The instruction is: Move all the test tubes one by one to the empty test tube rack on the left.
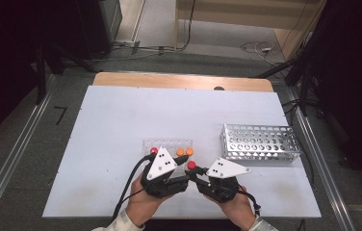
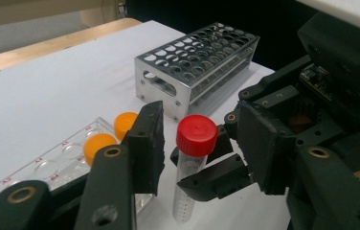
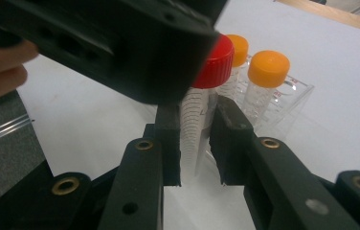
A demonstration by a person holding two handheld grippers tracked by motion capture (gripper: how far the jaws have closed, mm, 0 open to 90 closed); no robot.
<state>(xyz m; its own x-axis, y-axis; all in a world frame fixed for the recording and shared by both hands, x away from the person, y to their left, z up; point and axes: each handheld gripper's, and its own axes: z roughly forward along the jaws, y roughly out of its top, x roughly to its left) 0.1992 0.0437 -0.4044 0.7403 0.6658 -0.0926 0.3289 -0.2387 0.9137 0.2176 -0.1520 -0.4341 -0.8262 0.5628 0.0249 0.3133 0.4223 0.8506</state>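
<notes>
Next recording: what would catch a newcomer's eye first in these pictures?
Most striking is the clear plastic tube with a red screw cap, held upright in the right tongs near the table's front edge, while the left tongs stand around its cap without visibly pressing it. Just behind, two orange-capped tubes stand in a clear plastic rack, and a perforated shiny metal rack sits to the right.
</notes>
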